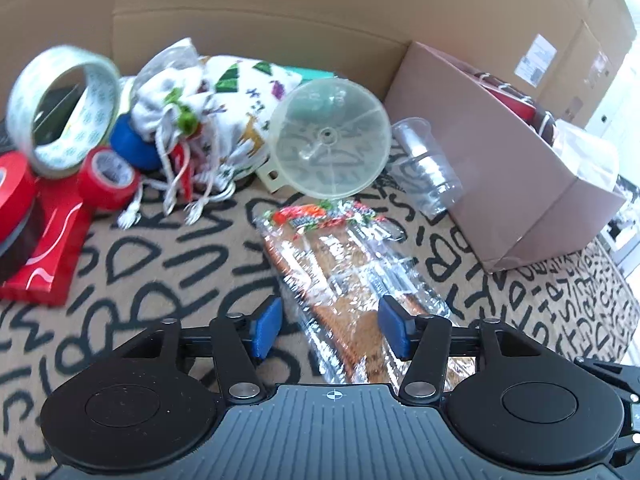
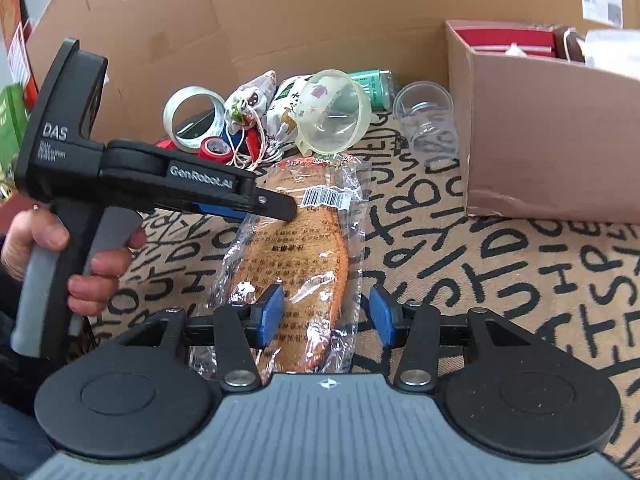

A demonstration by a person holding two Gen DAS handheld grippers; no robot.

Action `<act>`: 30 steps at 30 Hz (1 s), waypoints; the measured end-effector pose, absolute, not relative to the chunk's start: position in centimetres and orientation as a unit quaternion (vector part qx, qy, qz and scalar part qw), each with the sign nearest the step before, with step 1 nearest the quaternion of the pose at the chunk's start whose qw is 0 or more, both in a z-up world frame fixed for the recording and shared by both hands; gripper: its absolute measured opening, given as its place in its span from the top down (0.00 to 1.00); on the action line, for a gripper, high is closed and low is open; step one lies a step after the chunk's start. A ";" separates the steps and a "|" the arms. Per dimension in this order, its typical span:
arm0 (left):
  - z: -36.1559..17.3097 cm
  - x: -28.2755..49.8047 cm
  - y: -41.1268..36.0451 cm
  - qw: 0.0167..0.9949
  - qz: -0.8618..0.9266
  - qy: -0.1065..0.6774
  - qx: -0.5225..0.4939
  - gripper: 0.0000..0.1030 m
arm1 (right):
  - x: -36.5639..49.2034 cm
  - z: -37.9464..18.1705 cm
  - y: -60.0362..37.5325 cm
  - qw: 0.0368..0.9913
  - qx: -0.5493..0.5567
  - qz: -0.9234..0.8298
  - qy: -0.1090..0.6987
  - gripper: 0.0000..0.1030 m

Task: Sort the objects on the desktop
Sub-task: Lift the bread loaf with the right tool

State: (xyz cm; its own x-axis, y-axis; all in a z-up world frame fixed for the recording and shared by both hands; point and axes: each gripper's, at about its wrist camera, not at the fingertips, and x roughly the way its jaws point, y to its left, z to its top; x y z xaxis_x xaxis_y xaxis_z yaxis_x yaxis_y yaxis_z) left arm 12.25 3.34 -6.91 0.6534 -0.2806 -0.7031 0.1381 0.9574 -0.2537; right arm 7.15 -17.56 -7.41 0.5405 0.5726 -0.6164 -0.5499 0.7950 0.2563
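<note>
A brown insole in clear plastic wrap [image 1: 344, 280] lies on the lettered mat, also in the right wrist view [image 2: 296, 268]. My left gripper [image 1: 328, 330] is open, its blue pads either side of the wrap's near end. It also shows from the side in the right wrist view [image 2: 276, 206], low over the wrap's far part. My right gripper [image 2: 326, 316] is open, straddling the wrap's near end. Behind the wrap stand a clear funnel [image 1: 330, 140], a clear plastic cup [image 1: 426, 166], printed drawstring pouches [image 1: 208, 120] and tape rolls [image 1: 64, 108].
A brown cardboard box [image 1: 500, 168] with red items inside stands at the right, also in the right wrist view [image 2: 552, 136]. A red packet [image 1: 48, 248] and red tape [image 1: 108, 178] lie at the left. Cardboard walls [image 2: 320, 8] close off the back.
</note>
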 end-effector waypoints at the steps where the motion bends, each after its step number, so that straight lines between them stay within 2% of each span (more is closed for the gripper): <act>1: -6.9 12.4 3.2 0.905 -0.120 0.399 -0.086 0.35 | 7.4 -7.5 -17.5 0.876 0.021 0.322 0.358 0.46; 3: -6.9 12.7 2.9 0.905 -0.126 0.398 -0.080 0.45 | 7.7 -7.6 -17.2 0.874 0.027 0.329 0.357 0.45; 4: -6.9 12.8 2.9 0.906 -0.125 0.397 -0.079 0.55 | 7.8 -7.7 -17.1 0.873 0.030 0.331 0.357 0.45; 5: -6.9 12.8 2.8 0.906 -0.124 0.396 -0.078 0.61 | 8.0 -7.7 -16.9 0.873 0.032 0.333 0.356 0.45; 8: -6.8 12.8 3.0 0.907 -0.122 0.394 -0.083 0.71 | 8.3 -7.8 -16.4 0.874 0.037 0.335 0.351 0.45; 11: -6.4 12.1 2.9 0.913 -0.117 0.385 -0.071 0.76 | 8.5 -7.8 -16.1 0.876 0.039 0.332 0.349 0.44; 16: -6.3 11.1 3.4 0.911 -0.118 0.388 -0.073 0.75 | 8.0 -7.6 -16.0 0.876 0.028 0.334 0.347 0.46; 18: -6.4 10.7 4.0 0.904 -0.124 0.398 -0.093 0.62 | 7.9 -7.6 -16.0 0.876 0.025 0.336 0.346 0.46; 19: -6.5 10.5 4.3 0.900 -0.129 0.403 -0.104 0.60 | 7.8 -7.6 -16.0 0.876 0.025 0.335 0.346 0.46; 20: -6.6 10.2 4.6 0.896 -0.133 0.408 -0.115 0.52 | 7.9 -7.6 -16.1 0.876 0.027 0.335 0.347 0.46; 23: -6.6 9.3 4.9 0.889 -0.144 0.414 -0.133 0.44 | 8.0 -7.6 -15.9 0.877 0.027 0.332 0.347 0.44; 26: -6.7 9.3 4.0 0.893 -0.150 0.408 -0.112 0.45 | 8.1 -7.6 -15.6 0.878 0.023 0.331 0.346 0.43; 27: -6.6 9.4 3.7 0.895 -0.150 0.406 -0.103 0.49 | 8.1 -7.6 -15.5 0.878 0.020 0.331 0.346 0.44; 28: -6.6 9.5 3.5 0.896 -0.151 0.405 -0.098 0.64 | 8.0 -7.6 -15.5 0.878 0.017 0.330 0.346 0.46; 30: -6.6 9.6 3.3 0.897 -0.155 0.404 -0.093 0.68 | 7.9 -7.5 -15.7 0.878 0.012 0.330 0.347 0.48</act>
State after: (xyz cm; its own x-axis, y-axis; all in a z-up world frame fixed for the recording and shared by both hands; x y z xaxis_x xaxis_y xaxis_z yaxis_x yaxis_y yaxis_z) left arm 9.64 3.27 -6.56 0.6257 -0.3530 -0.6956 0.2035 0.9347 -0.2913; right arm 7.88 -15.68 -7.54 0.5421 0.5873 -0.6011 -0.5710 0.7822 0.2493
